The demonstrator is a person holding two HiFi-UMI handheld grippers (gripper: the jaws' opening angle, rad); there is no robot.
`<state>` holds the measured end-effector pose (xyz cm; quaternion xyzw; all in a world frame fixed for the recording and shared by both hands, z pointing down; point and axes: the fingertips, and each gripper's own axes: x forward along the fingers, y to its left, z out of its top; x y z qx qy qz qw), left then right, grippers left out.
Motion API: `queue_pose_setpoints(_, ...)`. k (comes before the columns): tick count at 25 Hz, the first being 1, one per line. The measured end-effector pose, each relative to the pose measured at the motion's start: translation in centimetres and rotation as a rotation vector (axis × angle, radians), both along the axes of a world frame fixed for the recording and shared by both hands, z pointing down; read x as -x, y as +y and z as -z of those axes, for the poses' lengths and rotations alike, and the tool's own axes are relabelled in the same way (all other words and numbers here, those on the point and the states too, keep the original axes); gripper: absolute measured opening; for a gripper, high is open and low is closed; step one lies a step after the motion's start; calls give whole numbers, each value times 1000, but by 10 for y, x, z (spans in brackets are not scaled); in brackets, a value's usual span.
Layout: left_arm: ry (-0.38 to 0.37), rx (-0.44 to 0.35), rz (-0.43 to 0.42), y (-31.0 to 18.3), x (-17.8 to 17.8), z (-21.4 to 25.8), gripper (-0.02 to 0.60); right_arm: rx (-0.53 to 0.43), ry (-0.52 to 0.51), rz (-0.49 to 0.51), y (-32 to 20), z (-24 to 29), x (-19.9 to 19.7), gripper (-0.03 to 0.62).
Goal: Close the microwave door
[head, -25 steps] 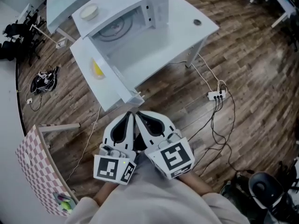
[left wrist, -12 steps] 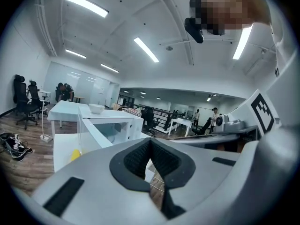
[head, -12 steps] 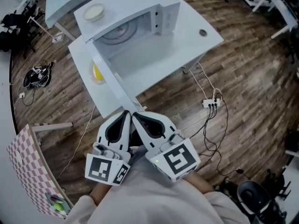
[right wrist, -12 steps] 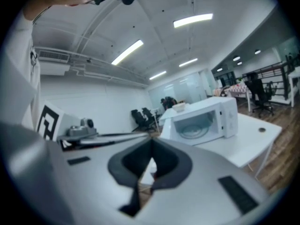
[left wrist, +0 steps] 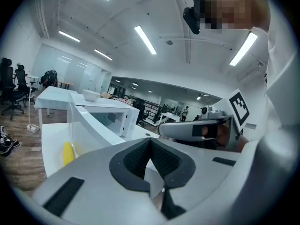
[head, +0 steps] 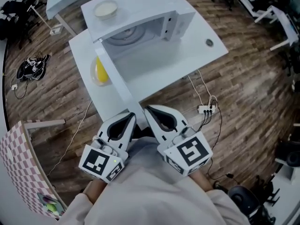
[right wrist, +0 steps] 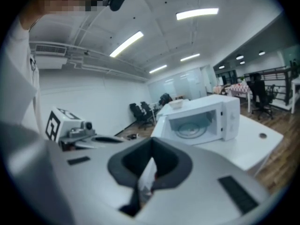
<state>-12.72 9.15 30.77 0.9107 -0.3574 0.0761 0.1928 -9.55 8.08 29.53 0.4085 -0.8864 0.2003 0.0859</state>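
Note:
A white microwave (head: 154, 6) stands on a white table (head: 201, 55), and its glass turntable (head: 126, 33) shows inside. The door (head: 115, 81) hangs wide open and juts toward me, seen almost edge-on. My left gripper (head: 133, 118) and right gripper (head: 146, 109) are held side by side close to my body, just short of the table's front corner and the door's free end. Both are shut and hold nothing. In the right gripper view the microwave (right wrist: 206, 118) faces me with its cavity open. The left gripper view shows the door (left wrist: 89, 125) from its side.
A cream bowl (head: 106, 8) sits on top of the microwave. A yellow thing (head: 101, 70) lies on the table left of the door. A power strip (head: 206, 109) with cables lies on the wood floor at the right, and a pink checkered box (head: 18, 158) is at the lower left.
The table and microwave have shifted rightward and nearer in the head view. Both grippers stay shut, now right at the door's free end. The door has not moved.

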Motion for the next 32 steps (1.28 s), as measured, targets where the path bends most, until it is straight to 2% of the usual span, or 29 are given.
queue_pose_setpoints(7, -23, -13, -64, -4, 23, -14, 15, 49, 0, -64, -10, -17, -7, 20)
queue_pose_setpoints(11, 17, 27, -124, -1, 22, -25, 15, 70, 8, -62, -13, -21, -5, 21)
queue_pose_setpoints(21, 31, 53, -130, -14, 17, -39, 15, 77, 32, -35, -29, -23, -5, 20)
queue_pose_setpoints(32, 58, 58, -156, -15, 8, -37, 16, 95, 41, -52, -27, -27, -16, 21)
